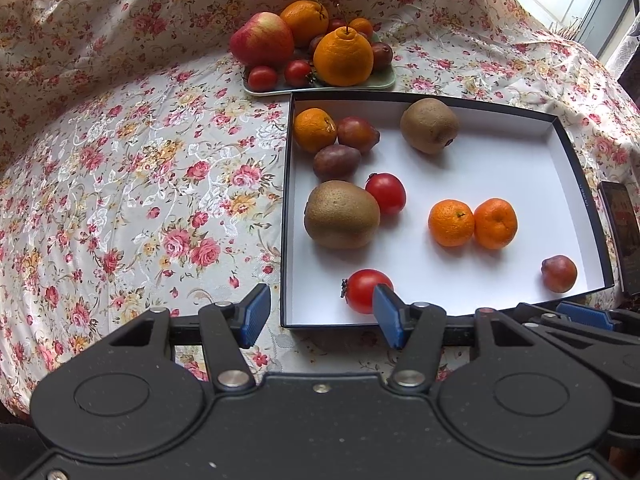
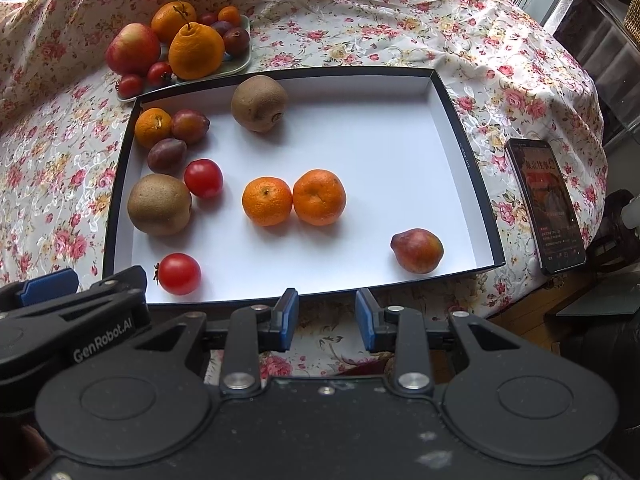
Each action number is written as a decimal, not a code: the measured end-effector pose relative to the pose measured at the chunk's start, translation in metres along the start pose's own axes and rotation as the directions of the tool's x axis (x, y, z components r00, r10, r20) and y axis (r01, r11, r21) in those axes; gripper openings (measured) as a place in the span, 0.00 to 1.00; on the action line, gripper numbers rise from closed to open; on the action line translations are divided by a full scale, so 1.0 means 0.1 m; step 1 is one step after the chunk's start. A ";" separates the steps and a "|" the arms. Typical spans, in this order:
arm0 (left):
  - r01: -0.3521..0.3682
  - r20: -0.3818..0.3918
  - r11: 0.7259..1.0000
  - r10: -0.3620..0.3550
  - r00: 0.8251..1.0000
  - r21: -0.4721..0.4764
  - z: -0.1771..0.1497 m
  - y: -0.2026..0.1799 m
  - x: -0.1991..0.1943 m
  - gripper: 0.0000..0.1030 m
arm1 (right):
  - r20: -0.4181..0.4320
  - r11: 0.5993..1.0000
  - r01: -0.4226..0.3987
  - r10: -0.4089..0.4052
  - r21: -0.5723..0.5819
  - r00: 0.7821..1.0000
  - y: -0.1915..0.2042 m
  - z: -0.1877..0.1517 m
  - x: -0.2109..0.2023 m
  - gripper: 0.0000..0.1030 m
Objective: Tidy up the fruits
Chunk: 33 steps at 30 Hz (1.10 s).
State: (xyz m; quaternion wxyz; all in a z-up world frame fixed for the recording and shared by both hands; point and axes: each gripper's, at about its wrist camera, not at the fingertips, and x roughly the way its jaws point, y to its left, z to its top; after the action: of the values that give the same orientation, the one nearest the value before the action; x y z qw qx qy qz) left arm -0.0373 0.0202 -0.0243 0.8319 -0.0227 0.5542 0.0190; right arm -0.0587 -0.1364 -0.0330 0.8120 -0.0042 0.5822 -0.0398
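Lying loose in a shallow white box [image 2: 460, 128] with dark walls on a floral cloth [image 1: 140, 184]: three small oranges, among them a touching pair [image 2: 294, 197] mid-box; two brown kiwis, one [image 2: 259, 103] by the far wall, one [image 2: 160, 204] at the left wall; two glossy red tomatoes [image 2: 179, 273]; three purplish-red plums, one [image 2: 417, 250] alone near the right front corner. Heaped behind on a pale green plate [image 1: 384, 80]: one red apple [image 1: 262, 39], two big oranges, more small fruit, not fully countable. Resting right of the box: one phone [image 2: 546, 204]. Hovering at the near wall, grasping nothing: left gripper [image 1: 320, 314], jaws released; right gripper [image 2: 327, 318], jaws narrowly parted.
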 end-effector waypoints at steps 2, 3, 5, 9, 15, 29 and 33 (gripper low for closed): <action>-0.001 -0.001 1.000 0.001 1.000 0.001 0.00 0.00 0.00 0.60 | 0.000 1.000 -0.002 0.002 0.000 1.000 0.00 0.00 0.00 0.33; 0.000 -0.001 1.000 0.000 1.000 0.001 0.00 0.00 0.00 0.60 | 0.000 1.000 -0.002 0.002 0.000 1.000 0.00 0.00 0.00 0.33; 0.000 0.000 1.000 0.000 1.000 0.002 0.00 0.00 0.00 0.60 | 0.000 1.000 0.000 0.000 0.000 1.000 0.00 0.00 0.00 0.33; 0.001 -0.001 1.000 -0.001 1.000 0.001 0.00 0.00 0.01 0.60 | -0.005 1.000 0.000 0.000 0.000 1.000 0.01 0.00 0.01 0.33; 0.002 -0.003 1.000 -0.002 1.000 0.003 0.00 -0.01 0.01 0.60 | -0.007 1.000 0.001 -0.001 0.001 1.000 0.00 0.00 0.01 0.33; 0.006 -0.012 1.000 -0.006 1.000 0.008 -0.01 -0.01 0.03 0.60 | -0.010 1.000 -0.001 0.001 0.005 1.000 0.01 0.00 0.01 0.33; 0.006 -0.011 1.000 -0.006 1.000 0.013 -0.01 -0.02 0.02 0.60 | -0.009 1.000 0.001 -0.001 0.004 1.000 0.01 -0.01 0.01 0.33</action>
State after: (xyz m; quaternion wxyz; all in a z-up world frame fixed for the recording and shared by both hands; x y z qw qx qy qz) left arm -0.0373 0.0180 -0.0265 0.8291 -0.0192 0.5586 0.0128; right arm -0.0591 -0.1356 -0.0343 0.8094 -0.0025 0.5858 -0.0411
